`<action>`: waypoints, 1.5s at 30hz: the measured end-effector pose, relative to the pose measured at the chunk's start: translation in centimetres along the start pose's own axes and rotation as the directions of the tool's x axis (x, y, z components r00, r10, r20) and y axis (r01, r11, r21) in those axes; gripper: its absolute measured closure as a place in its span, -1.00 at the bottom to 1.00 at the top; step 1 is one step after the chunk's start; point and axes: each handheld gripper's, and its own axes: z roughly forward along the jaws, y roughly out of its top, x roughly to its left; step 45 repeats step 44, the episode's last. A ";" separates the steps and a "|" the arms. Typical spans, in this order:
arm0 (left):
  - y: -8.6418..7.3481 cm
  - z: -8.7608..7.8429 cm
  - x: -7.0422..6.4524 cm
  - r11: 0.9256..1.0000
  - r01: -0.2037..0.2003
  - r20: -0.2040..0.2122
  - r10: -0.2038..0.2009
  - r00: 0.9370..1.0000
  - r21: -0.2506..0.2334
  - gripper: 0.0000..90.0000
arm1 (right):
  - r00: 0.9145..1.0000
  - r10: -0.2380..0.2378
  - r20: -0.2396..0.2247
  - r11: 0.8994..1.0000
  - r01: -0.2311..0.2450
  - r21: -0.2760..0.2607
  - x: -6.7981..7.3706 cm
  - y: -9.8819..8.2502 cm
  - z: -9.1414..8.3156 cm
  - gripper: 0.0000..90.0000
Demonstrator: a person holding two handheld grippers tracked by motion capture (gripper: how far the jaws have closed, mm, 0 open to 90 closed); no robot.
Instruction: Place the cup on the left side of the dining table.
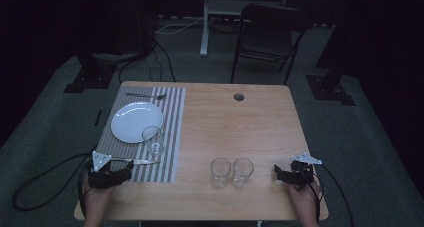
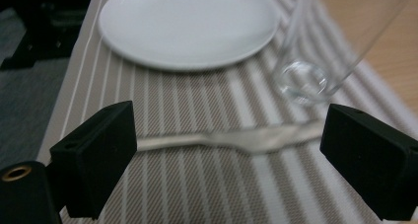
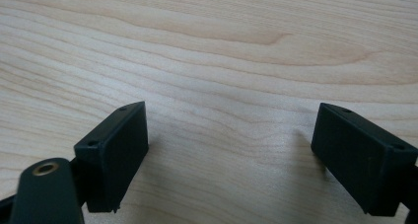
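Note:
A grey striped placemat (image 1: 174, 112) covers the left part of the wooden table (image 1: 235, 132). On it lie a white plate (image 1: 136, 121), a fork (image 1: 146, 95) at the far end, a clear glass (image 1: 152, 139) and a knife (image 1: 137, 161) at the near end. My left gripper (image 1: 117, 168) stands open at the mat's near left corner. In the left gripper view the knife (image 2: 246, 139) lies crosswise just beyond the open gripper (image 2: 229, 145), with the plate (image 2: 190, 24) and glass (image 2: 303, 81) farther on. My right gripper (image 1: 282, 174) is open over bare wood (image 3: 222, 51), right of two empty glasses (image 1: 220, 172) (image 1: 242, 173).
A round cable hole (image 1: 239, 96) sits near the table's far edge. A dark chair (image 1: 270, 34) and a white stand (image 1: 205, 22) are behind the table. Cables trail from both grippers over the near corners to the floor.

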 end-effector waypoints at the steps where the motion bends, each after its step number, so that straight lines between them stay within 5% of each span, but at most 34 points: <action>1: -0.3 0.1 0.2 1.000 0.006 -0.003 -0.006 1.000 0.019 -0.83 | 1.000 0.000 0.000 1.000 0.000 0.000 0.0 0.0 0.0 -0.69; 10: -2.4 0.0 1.6 0.990 0.017 -0.048 -0.011 0.999 0.142 -0.83 | 1.000 0.000 0.000 1.000 0.000 0.000 0.0 0.0 0.0 -0.69; 15: -3.2 0.1 2.0 0.986 0.016 -0.071 -0.005 0.997 0.164 -0.83 | 1.000 0.000 0.000 1.000 0.000 0.000 0.0 0.0 0.0 -0.69; 45: -3.8 0.7 2.6 0.984 0.055 -0.094 -0.039 0.995 0.168 -0.83 | 1.000 0.001 0.000 1.000 -0.001 0.000 0.0 0.0 0.0 -0.70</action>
